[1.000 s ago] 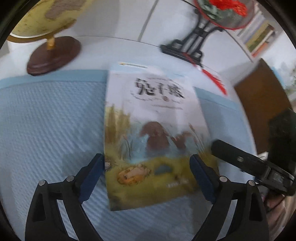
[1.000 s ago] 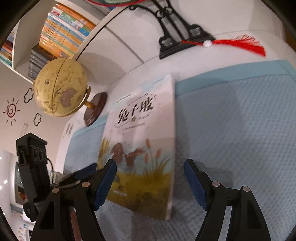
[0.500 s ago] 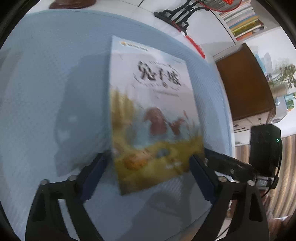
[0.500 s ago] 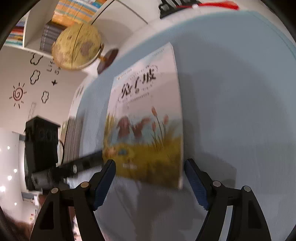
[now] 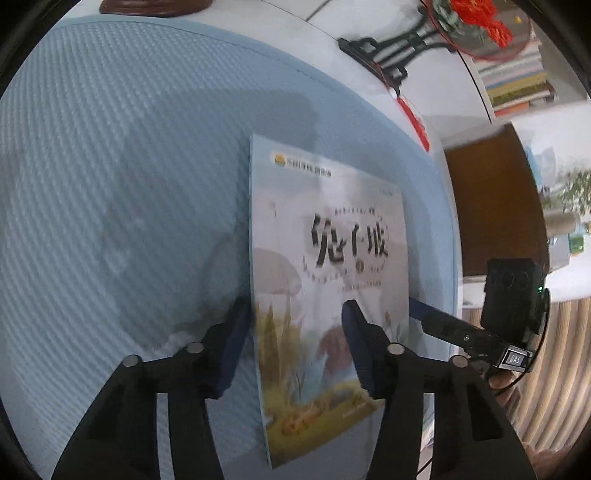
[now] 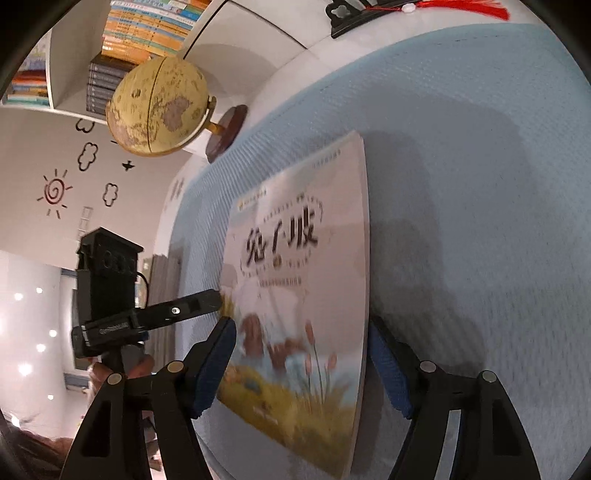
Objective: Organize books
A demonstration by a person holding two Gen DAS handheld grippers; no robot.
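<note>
Book lies on the blue mat, long axis running away from both tongs. Left gripper straddles its left edge, jaws closing, not yet pinching. Right gripper brackets the book's width, jaws closing, gripping nothing. Left is nearer a hold

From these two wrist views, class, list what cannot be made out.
- Picture book: lower cover blurred in both views; left gripper fingers, closing, hide part.
- Globe: only its base shows, cut by the left view's top edge.
- Shelf books: titles too small.
</note>
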